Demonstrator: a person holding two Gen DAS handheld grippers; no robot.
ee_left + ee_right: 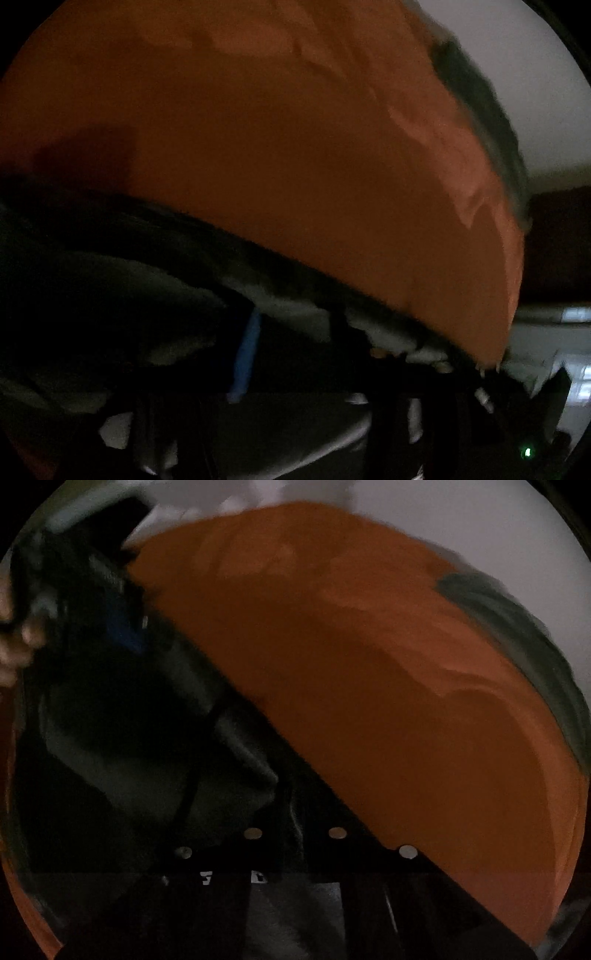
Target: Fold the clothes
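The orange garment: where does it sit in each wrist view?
Left wrist: the orange garment fills the upper and middle picture, down to the lower right.
Right wrist: it runs from top centre to the lower right.
Shared landmark: the dark green band along its right edge.

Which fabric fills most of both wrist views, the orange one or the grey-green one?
The orange cloth; the grey-green fabric shows only as a strip along its edge.

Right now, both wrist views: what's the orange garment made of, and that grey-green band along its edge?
Orange garment: looks like a soft matte woven or knit cloth, no sheen; it drapes in shallow creases and a curved fold. Exact fibre can't be told in this dim, blurred view.
Grey-green band: also fabric, matte, perhaps a trim or lining; streaky blur hides any weave or ribbing.
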